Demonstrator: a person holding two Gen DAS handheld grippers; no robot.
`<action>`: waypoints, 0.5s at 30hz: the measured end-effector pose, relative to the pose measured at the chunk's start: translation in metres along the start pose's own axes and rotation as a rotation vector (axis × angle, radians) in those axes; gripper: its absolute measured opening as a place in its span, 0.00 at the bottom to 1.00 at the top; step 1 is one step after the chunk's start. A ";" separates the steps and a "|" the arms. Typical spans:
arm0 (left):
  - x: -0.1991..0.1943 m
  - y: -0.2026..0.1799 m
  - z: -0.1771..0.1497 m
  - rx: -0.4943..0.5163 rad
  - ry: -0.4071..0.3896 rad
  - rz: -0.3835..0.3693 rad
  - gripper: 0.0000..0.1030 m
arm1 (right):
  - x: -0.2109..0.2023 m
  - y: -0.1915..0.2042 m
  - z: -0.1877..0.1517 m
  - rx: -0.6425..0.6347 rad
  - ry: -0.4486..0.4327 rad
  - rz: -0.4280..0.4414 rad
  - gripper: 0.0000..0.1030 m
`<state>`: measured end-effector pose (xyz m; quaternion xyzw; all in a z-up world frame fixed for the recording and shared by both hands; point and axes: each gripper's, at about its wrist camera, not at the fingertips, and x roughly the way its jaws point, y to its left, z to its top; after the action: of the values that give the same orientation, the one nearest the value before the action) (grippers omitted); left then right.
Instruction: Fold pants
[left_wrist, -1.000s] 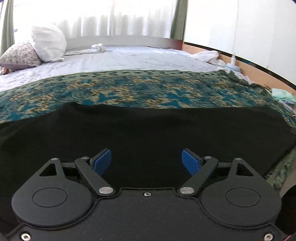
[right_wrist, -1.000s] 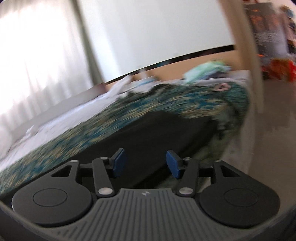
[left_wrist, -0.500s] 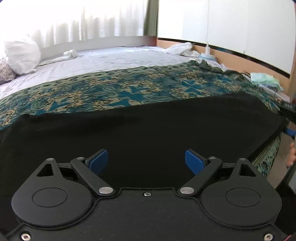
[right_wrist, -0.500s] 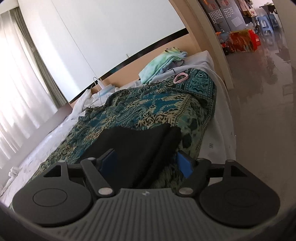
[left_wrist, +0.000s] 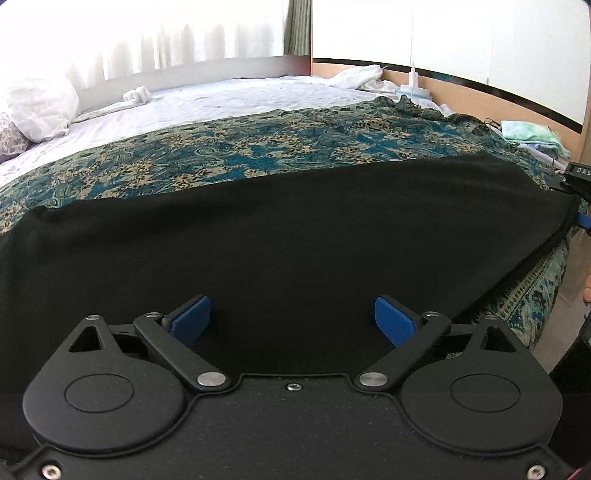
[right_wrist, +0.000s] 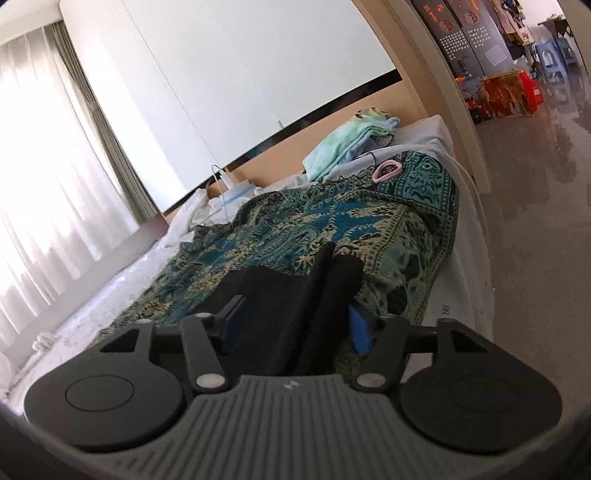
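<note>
The black pants (left_wrist: 280, 236) are lying flat across the patterned bedspread (left_wrist: 258, 147); the left gripper (left_wrist: 293, 321) is hovering spread above the near edge; the right gripper (right_wrist: 291, 328) is straddling the right end, jaws apart; both should be pinching all layers evenly.

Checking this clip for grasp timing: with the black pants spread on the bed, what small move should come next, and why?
Probably shut the right hand-held gripper on the pants. Its jaws stand open with the end of the dark cloth lying between them, near the edge of the patterned bedspread. The left hand-held gripper is open too, over the flat middle of the pants, with no edge to grab yet.
</note>
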<state>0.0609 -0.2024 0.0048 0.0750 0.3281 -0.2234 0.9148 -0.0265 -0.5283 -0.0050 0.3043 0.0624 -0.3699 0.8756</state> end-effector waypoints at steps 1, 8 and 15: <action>0.000 0.001 0.000 0.000 0.001 0.000 0.95 | 0.001 0.001 0.000 -0.005 0.009 0.000 0.61; 0.002 0.002 0.000 0.002 -0.002 -0.001 0.96 | 0.015 0.002 0.001 -0.013 0.046 -0.008 0.60; -0.014 0.017 0.005 -0.004 -0.014 0.041 0.95 | 0.039 0.009 0.005 -0.077 0.096 0.005 0.45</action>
<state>0.0620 -0.1837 0.0178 0.0781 0.3204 -0.2046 0.9216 0.0071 -0.5508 -0.0095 0.2880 0.1178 -0.3499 0.8836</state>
